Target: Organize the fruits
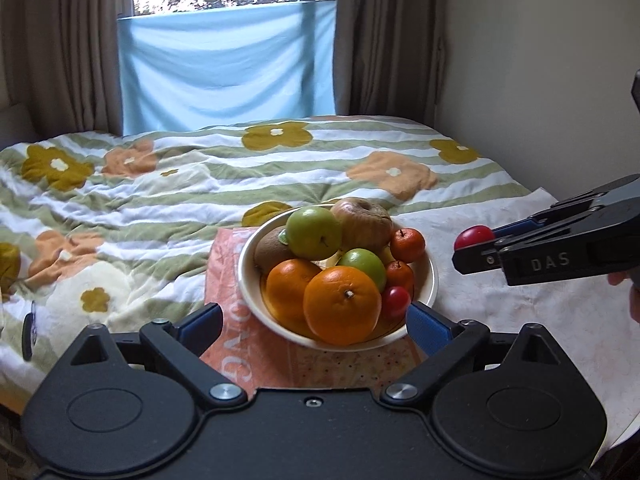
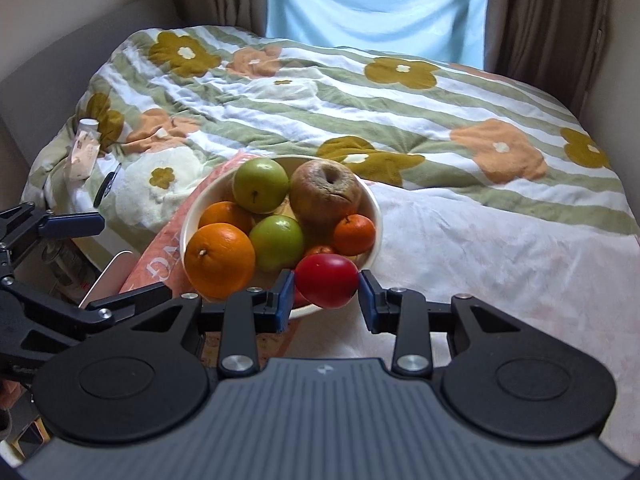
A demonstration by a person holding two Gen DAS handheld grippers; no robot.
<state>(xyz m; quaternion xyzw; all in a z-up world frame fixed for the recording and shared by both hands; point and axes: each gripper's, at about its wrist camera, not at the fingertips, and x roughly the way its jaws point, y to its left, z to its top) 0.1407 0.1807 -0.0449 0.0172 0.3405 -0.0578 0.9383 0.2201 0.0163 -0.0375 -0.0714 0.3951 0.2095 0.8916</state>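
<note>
Right wrist view: the right gripper (image 2: 326,294) is clamped on a red fruit (image 2: 326,280), blue pads pressing its two sides, the fruit's longer axis running across between the pads. Directly ahead of it and slightly lower sits the bowl (image 2: 374,236), its near rim just beyond the fruit, so the fruit hangs at the bowl's near right edge and not yet over the pile. The pile is full: two oranges at near left, two green apples, a brown wrinkled apple at the back, small tangerines at right. The likeliest free spot, in my judgement, is the near right side beside the tangerines. In the left wrist view the left gripper (image 1: 314,320) stands wide apart and empty, its fingers straddling the near rim of the bowl (image 1: 434,280); the right gripper (image 1: 476,250) enters from the right with the red fruit (image 1: 474,237), clear of the rim. The right hand is the one positioned for the placement.
</note>
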